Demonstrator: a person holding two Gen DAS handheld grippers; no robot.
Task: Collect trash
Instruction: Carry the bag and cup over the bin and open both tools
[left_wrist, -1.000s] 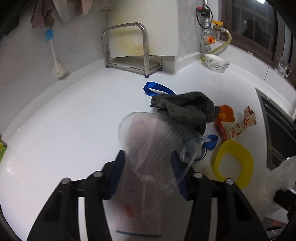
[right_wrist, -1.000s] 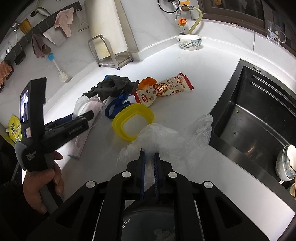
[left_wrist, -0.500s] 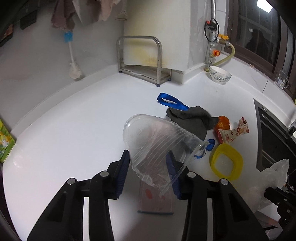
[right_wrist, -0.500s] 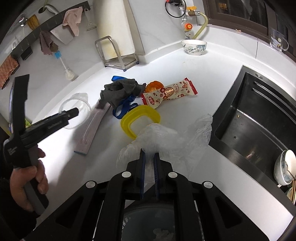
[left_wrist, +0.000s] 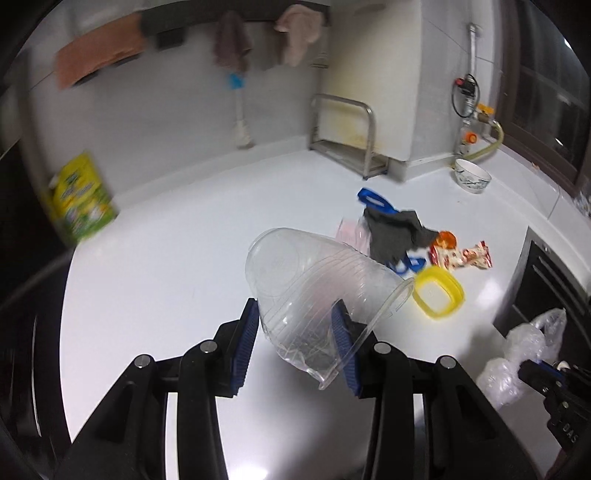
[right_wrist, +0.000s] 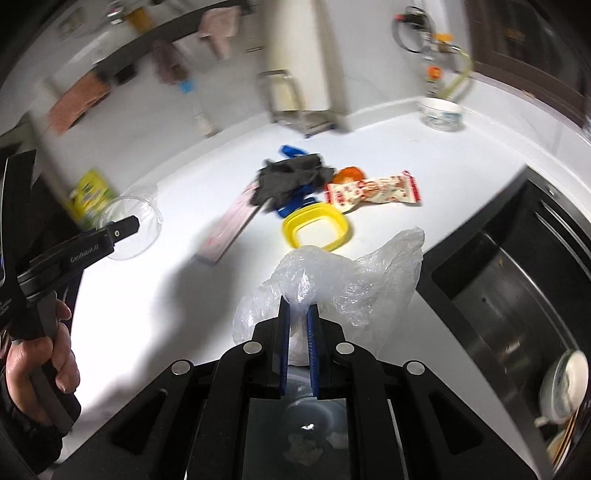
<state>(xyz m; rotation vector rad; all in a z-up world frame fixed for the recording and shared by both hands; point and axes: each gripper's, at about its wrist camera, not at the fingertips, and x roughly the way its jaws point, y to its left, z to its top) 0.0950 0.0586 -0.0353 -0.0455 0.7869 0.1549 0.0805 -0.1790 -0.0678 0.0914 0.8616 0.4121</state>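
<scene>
1. Since a second earlier we had lifted the clear plastic cup (left_wrist: 317, 291) off the counter (left_wrist: 177, 266) and drawn it back from the litter; the pink packet (right_wrist: 231, 225) that had lain under it stayed behind.
2. Our left gripper (left_wrist: 295, 343) held the cup tilted, pads squeezing its wall near the rim, probably so it could be tipped into the bag.
3. The remaining trash lay mid-counter: grey rag (left_wrist: 397, 232), snack wrapper (left_wrist: 461, 256), yellow lid (left_wrist: 439, 291).
4. Our right gripper (right_wrist: 298, 341), nearly closed, pinched the plastic bag (right_wrist: 354, 273), keeping it ready beside the sink (right_wrist: 509, 295).
</scene>
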